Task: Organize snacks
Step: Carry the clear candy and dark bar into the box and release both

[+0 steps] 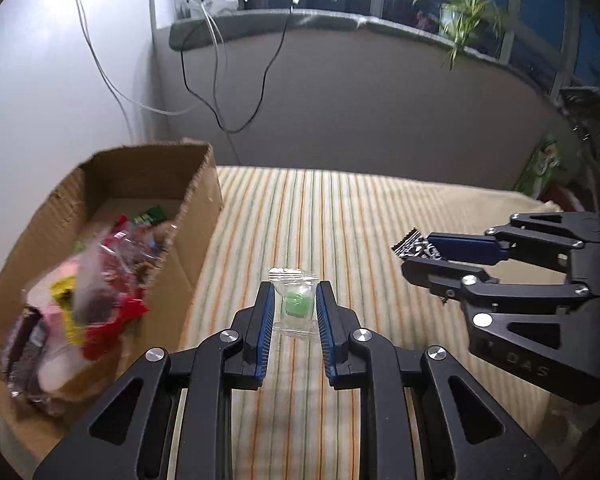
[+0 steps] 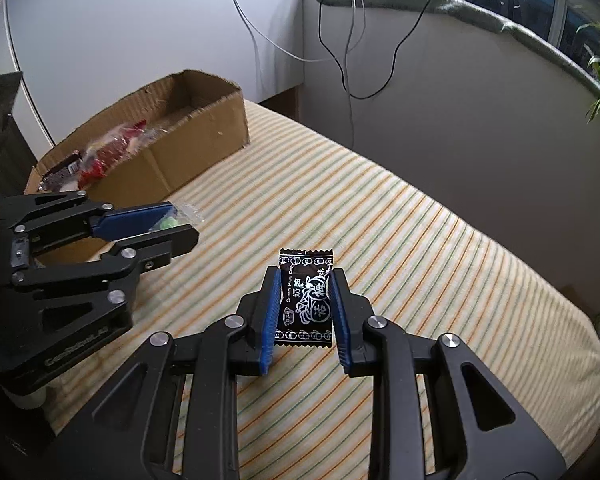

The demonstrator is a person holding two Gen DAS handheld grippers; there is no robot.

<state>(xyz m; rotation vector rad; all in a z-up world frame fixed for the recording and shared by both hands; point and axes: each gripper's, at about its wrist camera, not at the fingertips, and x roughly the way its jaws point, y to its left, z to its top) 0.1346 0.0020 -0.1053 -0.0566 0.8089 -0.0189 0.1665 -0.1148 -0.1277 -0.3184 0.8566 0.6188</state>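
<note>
My left gripper [image 1: 295, 298] is shut on a clear-wrapped green candy [image 1: 296, 304] and holds it above the striped cloth, just right of the cardboard box [image 1: 196, 200]. It also shows in the right wrist view [image 2: 180, 226], with the green candy [image 2: 169, 223] between its fingers. My right gripper [image 2: 305, 292] is shut on a black cream plum candy [image 2: 306, 300], held above the cloth. It shows at the right of the left wrist view [image 1: 414, 252] with the black candy [image 1: 414, 245]. The box [image 2: 204, 136] holds several wrapped snacks [image 1: 96, 280].
The striped cloth [image 2: 420, 240] covers the table. A grey wall with hanging cables [image 1: 228, 92] stands behind, with a potted plant [image 1: 464, 12] on the ledge. A green packet [image 1: 544, 164] lies at the table's far right edge.
</note>
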